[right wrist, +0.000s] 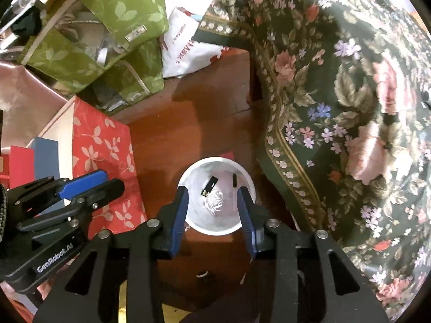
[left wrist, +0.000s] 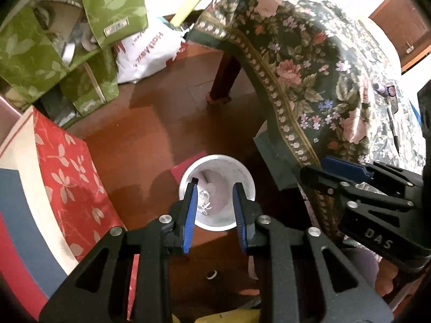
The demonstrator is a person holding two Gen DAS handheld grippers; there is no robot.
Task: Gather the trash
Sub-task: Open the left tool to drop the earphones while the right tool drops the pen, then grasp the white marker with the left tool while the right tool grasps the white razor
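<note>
A white round bin [left wrist: 243,188] stands on the brown floor and also shows in the right wrist view [right wrist: 188,183]. Inside lie a white crumpled tangle [right wrist: 214,202], a small black packet [right wrist: 208,185] and a thin dark stick [right wrist: 234,180]. My left gripper [left wrist: 215,188] is open and empty above the bin's mouth. My right gripper [right wrist: 212,196] is open and empty above the same bin. The left gripper shows at the left of the right wrist view [right wrist: 89,185], the right gripper at the right of the left wrist view [left wrist: 336,169].
A table with a dark floral cloth [left wrist: 309,67] hangs close on the right. A red leaf-print box [left wrist: 70,167] stands left of the bin. Green leaf-print boxes [left wrist: 113,8] and a white plastic bag [left wrist: 148,51] lie behind. A small ring [left wrist: 211,274] lies on the floor.
</note>
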